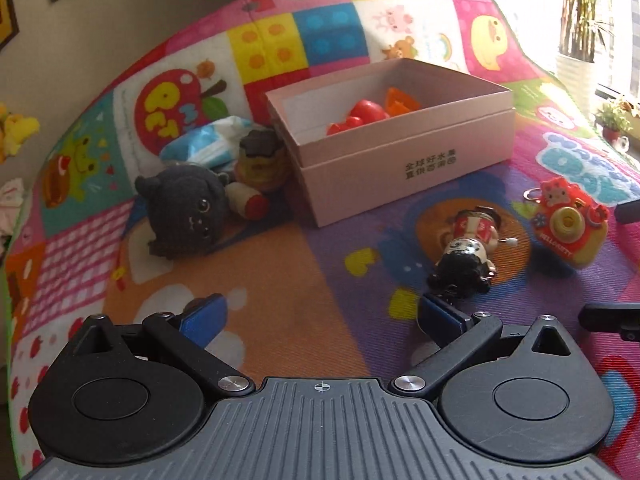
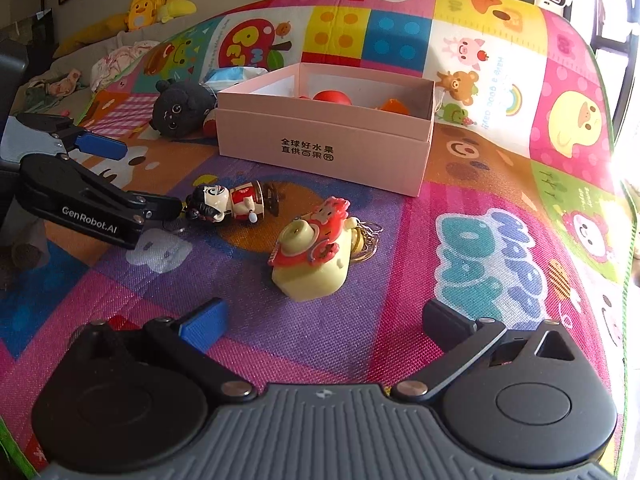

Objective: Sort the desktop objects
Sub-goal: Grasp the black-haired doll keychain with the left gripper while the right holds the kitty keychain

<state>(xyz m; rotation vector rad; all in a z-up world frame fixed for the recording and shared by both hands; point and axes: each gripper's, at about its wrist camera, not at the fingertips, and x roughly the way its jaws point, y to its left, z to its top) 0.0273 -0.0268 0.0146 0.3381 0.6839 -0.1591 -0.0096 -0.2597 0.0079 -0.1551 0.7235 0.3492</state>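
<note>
A wind-up doll [image 1: 468, 256] with black hair lies on the colourful play mat [image 1: 280, 280], head toward my left gripper [image 1: 324, 316]. That gripper is open, and its right fingertip is just short of the doll's head. From the right wrist view, the left gripper [image 2: 132, 176] stands open beside the doll [image 2: 228, 202]. A red and yellow toy camera [image 2: 316, 252] lies just ahead of my open right gripper [image 2: 324, 322], not between its fingers. The pink box [image 2: 328, 140] behind holds red and orange toys [image 1: 360, 114].
Left of the box lie a black plush [image 1: 184, 212], a blue tissue pack [image 1: 208, 144], a small figure [image 1: 260, 160] and a red-tipped cylinder [image 1: 248, 200]. Yellow plush toys [image 2: 156, 4] sit beyond the mat. Potted plants [image 1: 588, 20] stand by the window.
</note>
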